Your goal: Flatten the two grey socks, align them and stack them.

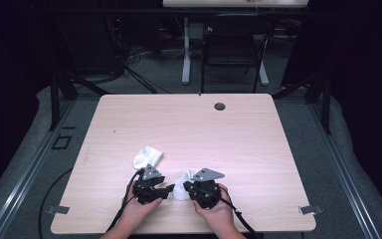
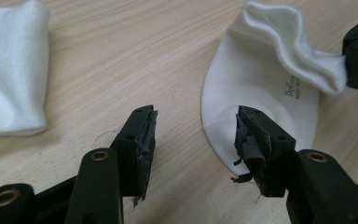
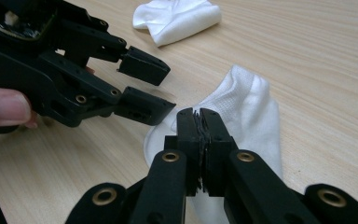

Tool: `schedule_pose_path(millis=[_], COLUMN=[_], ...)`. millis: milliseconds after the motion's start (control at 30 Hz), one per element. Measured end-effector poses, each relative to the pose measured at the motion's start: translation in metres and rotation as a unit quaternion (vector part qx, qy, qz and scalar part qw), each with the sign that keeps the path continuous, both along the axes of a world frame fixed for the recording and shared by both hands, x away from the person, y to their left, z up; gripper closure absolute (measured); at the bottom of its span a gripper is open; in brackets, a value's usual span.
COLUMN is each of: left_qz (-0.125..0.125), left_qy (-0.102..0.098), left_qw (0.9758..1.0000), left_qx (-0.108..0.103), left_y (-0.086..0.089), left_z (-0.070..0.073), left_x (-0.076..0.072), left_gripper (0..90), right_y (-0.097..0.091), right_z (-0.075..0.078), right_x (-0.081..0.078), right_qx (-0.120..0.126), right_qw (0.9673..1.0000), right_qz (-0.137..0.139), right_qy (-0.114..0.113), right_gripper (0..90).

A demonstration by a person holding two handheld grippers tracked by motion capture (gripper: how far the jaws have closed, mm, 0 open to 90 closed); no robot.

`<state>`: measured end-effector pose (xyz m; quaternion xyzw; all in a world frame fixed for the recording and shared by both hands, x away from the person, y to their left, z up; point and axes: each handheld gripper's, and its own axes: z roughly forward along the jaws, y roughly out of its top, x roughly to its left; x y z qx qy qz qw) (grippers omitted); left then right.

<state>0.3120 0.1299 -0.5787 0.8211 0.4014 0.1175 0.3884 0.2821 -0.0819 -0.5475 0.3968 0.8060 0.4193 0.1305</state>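
Both hands at the near edge of the wooden table [image 1: 258, 149], close together, grippers angled toward each other. Right gripper [image 3: 199, 122]: jaws pressed together, pads meeting, tips over the near part of a white sock [image 3: 247, 112] that lies flat on the wood; from the right gripper view the pads look closed with no visible fold of cloth between them, but in the left gripper view the ribbed cuff of this sock [image 2: 279, 74] is lifted and runs into a black jaw at the right edge, so the cuff looks held there; cannot confirm the exact contact point. Left gripper [image 2: 193, 128]: jaws spread, nothing between the pads; its right-hand jaw sits over the rounded near edge of the sock, its left-hand jaw over bare wood, so the sock edge lies just inside the gap on one side and the pads do not press it. In the high view the sock [image 1: 181, 185] lies between the left gripper [image 1: 168, 189] and the right gripper [image 1: 188, 186], touching or nearly touching both. Farther out, a second white sock [image 1: 147, 157], crumpled, lies apart on the wood beyond the left hand [image 1: 138, 209]. At the far edge of the table a dark round grommet [image 1: 220, 106]; beyond it a black chair [image 1: 234, 45] on the floor
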Motion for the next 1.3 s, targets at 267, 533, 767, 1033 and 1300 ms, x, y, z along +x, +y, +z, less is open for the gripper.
schedule_pose_path(millis=[267, 533, 767, 1033, 1300], left_qz=[-0.008, -0.009, 0.0, 0.004, 0.012], left_qy=[-0.024, -0.025, -0.023, -0.021, -0.02], left_qw=[0.9988, 0.9984, 0.9983, 0.998, 0.9979], left_qx=[0.042, 0.05, 0.053, 0.06, 0.06], left_y=[-0.008, -0.005, 0.001, 0.009, 0.017], left_z=[-0.003, -0.003, -0.002, 0.0, 0.0], left_x=[-0.002, -0.003, -0.003, -0.003, -0.002], left_gripper=[47.0, 47.1, 51.0, 54.1, 57.3], right_y=[-0.007, -0.018, -0.032, -0.042, -0.048], right_z=[0.004, 0.01, 0.015, 0.015, 0.013], right_x=[0.0, 0.002, 0.003, 0.003, 0.004], right_qx=[0.009, 0.019, 0.022, 0.005, -0.007], right_qw=[0.9999, 0.9994, 0.9985, 0.9983, 0.9981], right_qz=[-0.011, -0.028, -0.05, -0.058, -0.06], right_qy=[-0.004, -0.006, -0.006, 0.0, 0.009], right_gripper=[88.3, 88.3, 88.3, 88.3, 88.3])
